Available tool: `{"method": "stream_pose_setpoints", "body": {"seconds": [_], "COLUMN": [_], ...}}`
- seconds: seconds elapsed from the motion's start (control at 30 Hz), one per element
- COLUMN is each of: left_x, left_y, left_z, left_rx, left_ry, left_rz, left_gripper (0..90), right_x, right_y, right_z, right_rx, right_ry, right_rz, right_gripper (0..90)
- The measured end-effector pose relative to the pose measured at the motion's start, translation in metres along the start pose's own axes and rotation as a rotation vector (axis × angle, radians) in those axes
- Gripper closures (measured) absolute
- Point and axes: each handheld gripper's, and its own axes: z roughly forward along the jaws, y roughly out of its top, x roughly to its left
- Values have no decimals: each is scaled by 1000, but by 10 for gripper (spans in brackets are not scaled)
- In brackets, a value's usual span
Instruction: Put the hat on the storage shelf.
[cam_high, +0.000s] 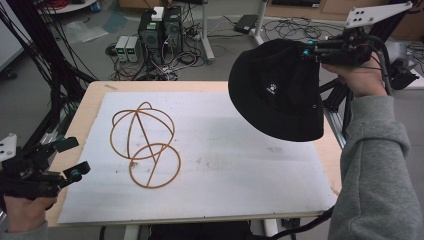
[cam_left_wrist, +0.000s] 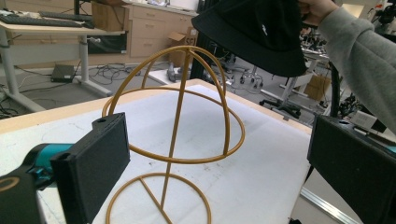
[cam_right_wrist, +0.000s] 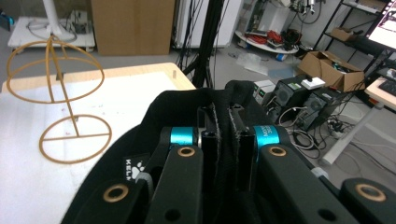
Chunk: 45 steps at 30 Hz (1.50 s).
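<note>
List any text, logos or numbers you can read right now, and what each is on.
"KEL": start of a white word, cut off, beside a white paw print on the black hat.
White paw logo on the hat, high view; the small print under it is too blurred to read.
White print on the right tongs' teal sleeve: too small to read.
Box lettering behind the wire stand: partly hidden, unreadable.

one black bucket hat (cam_high: 277, 90), one wire hat stand (cam_high: 145, 145), one table (cam_high: 90, 100), two grippers
</note>
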Motion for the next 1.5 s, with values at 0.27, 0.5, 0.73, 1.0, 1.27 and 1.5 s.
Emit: {"method": "stream_pose_setpoints", "body": {"seconds": [0.27,0.5,0.73,1.0,1.27,1.5], "left_x": [2,1,0,-5,-9,-14], "left_y": [-1,-1,-3,-5,-6,-8], "left_z": [0,1,0,1,2,-2], "left_rx": [2,8,15,27,45,49], "left_ry": [3,0,5,11,12,22], "left_rz": [-7,-7,-10,-3,4,8], "left_gripper": [60,60,60,61,60,60], "right_x": [6,12,19,29,43,53], "right_y": [19,33,48,66,87,100], "right_z": [-3,3,10,30,57,82], "right_rx": [1,-9,-30,-62,-79,-79], "right_ry": [24,81,141,200,277,342], "right_rz": [-35,-56,-81,-124,-163,-186], "right_gripper": [860,859,859,858,854,854]}}
